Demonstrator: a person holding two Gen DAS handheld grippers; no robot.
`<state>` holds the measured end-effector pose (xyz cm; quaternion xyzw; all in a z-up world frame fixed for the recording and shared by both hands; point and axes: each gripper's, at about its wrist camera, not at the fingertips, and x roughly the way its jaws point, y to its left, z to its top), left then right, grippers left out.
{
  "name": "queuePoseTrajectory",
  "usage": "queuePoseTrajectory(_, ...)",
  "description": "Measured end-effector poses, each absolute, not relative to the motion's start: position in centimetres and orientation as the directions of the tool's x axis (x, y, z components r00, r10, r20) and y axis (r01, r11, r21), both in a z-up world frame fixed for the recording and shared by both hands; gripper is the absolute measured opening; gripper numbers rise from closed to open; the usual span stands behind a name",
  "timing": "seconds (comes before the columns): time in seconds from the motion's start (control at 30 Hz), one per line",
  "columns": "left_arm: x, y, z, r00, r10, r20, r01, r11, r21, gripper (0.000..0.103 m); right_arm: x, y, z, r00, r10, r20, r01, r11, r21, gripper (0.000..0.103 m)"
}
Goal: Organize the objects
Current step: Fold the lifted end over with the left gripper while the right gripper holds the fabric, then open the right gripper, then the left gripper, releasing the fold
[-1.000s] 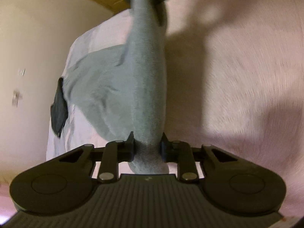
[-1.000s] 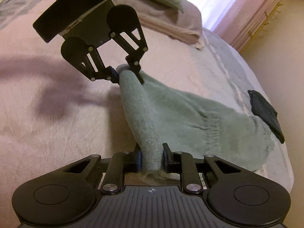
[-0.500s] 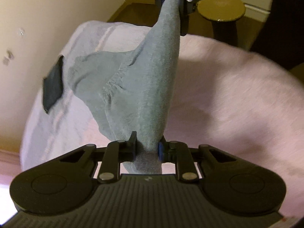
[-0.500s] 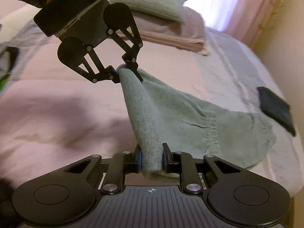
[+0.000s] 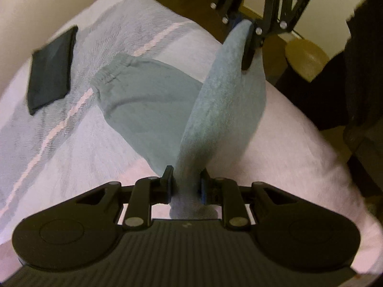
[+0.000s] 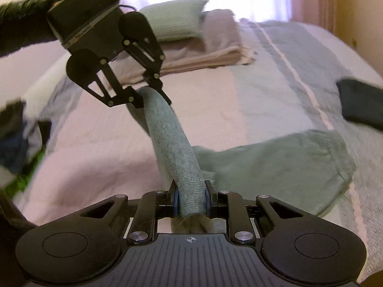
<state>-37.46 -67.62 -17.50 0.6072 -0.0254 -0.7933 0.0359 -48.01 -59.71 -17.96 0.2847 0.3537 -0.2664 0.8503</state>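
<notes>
A pink fleece bed cover (image 6: 203, 110) fills most of the right wrist view, with dark and green clutter blurred at the bed's left edge. At the head of the bed a pale green knitted pillow (image 6: 174, 19) lies on a stack of folded pink blankets (image 6: 210, 55), and bright daylight comes through pink curtains behind them. A grey-blue herringbone throw with a thin pink stripe (image 6: 299, 71) covers the side of the bed next to a cream wall.

The left claw (image 6: 153, 95), borne by a hand in a black sleeve, pinches one end of the grey-green knitted garment (image 6: 172, 143). The right claw (image 6: 191, 203) pinches the other end of the same bunched band, which arches between them above the bed. The rest of the garment trails down onto the pink cover and the throw (image 5: 148, 100).

A flat dark folded cloth (image 5: 51, 67) lies on the throw near the wall-side edge, apart from the garment's gathered hem. In the left wrist view the foot of the bed gives way to brown floor, where a round wooden stool (image 5: 306, 57) stands beside something dark.
</notes>
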Motion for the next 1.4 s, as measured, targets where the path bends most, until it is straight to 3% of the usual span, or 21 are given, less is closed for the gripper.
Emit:
queuePoseTrajectory(0.33,-47.4,-85.6,-23.9,-0.226,0.095,-0.969,0.108,-0.987,-0.122,0.021,-59.8,-74.7,-24.5,0.666,-0.196,-0.72,0.709,0.467,0.529,0.017)
queuePoseTrajectory(0.53,-50.1,-92.4,-28.8,-0.275,0.087,-0.957,0.275,-0.947,-0.165,0.027,-64.8,-80.4,-30.0,0.654,-0.223,-0.723,0.751,0.308,0.584,0.017)
queuePoseTrajectory(0.7,-47.2,-93.3,-29.8,-0.361,0.056,-0.931,0.473,-0.85,-0.234,0.034,-67.2,-81.2,-33.1,0.677,-0.241,-0.695,0.735,0.175,0.655,0.021)
queuePoseTrajectory(0.9,-42.6,-93.3,-29.0,-0.49,-0.012,-0.872,0.643,-0.68,-0.352,0.034,-69.0,-79.5,-33.1,0.689,-0.332,-0.645,0.695,0.047,0.718,0.024)
queuePoseTrajectory(0.97,-42.7,-93.2,-29.5,-0.491,-0.015,-0.871,0.65,-0.672,-0.354,0.032,-69.4,-78.9,-33.1,0.68,-0.37,-0.633,0.684,0.01,0.729,0.024)
queuePoseTrajectory(1.03,-43.2,-93.3,-29.9,-0.484,-0.004,-0.875,0.647,-0.675,-0.354,0.019,-69.6,-78.7,-33.2,0.661,-0.395,-0.638,0.684,-0.03,0.729,0.02)
queuePoseTrajectory(1.13,-43.4,-93.9,-29.8,-0.493,0.0,-0.87,0.646,-0.67,-0.366,0.014,-69.6,-78.8,-32.8,0.643,-0.394,-0.657,0.696,-0.057,0.716,0.016)
queuePoseTrajectory(1.4,-45.5,-97.2,-30.7,-0.528,-0.031,-0.849,0.645,-0.665,-0.376,0.014,-71.8,-80.9,-32.5,0.605,-0.471,-0.642,0.69,-0.091,0.718,0.015)
